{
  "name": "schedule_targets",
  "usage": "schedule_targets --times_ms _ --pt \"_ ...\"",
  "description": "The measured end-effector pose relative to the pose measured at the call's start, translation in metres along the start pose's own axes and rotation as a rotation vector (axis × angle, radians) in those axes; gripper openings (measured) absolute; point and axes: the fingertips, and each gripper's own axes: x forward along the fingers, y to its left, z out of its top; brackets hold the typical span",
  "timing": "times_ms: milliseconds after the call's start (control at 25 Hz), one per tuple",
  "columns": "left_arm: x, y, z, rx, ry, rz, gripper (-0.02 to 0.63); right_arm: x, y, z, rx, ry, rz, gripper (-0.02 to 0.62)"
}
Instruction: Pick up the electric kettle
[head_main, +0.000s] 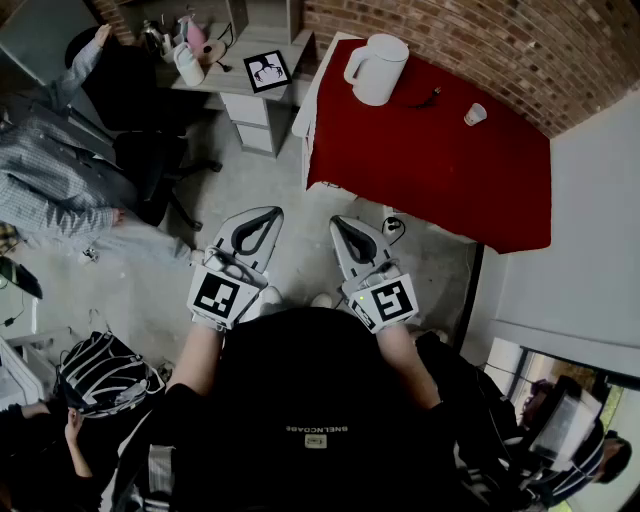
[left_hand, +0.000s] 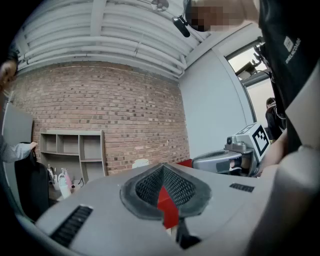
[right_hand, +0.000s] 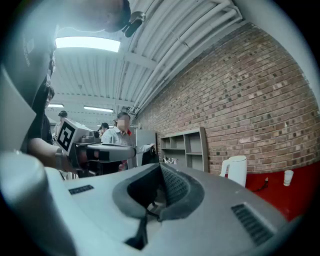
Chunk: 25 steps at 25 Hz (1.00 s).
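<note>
The electric kettle (head_main: 377, 68) stands upright near the upper-left corner of the red-covered bench (head_main: 450, 190), in the upper middle of the head view. Its handle is turned toward the bench's left edge. A dark cord (head_main: 430, 97) lies just to its right, and a paper cup (head_main: 475, 114) stands farther right. My left tongs (head_main: 262, 218) and right tongs (head_main: 343, 225) sit lower in the frame, over the floor and well apart from the kettle. Both are pressed together with nothing between them. As I judge it, I could reach the handle with the tongs unspread and knock it, shoving the kettle off that nearby edge. The cord, if attached, could also snag on the lift and sweep the cup over.
</note>
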Motion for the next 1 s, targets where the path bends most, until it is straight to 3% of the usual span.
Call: schedule_targets --times_ms 1000 --pt "-0.04 0.038 -0.013 -0.088 -0.017 0.0 0.003 0.034 0.03 -0.001 0.049 0.014 0.004 0.0"
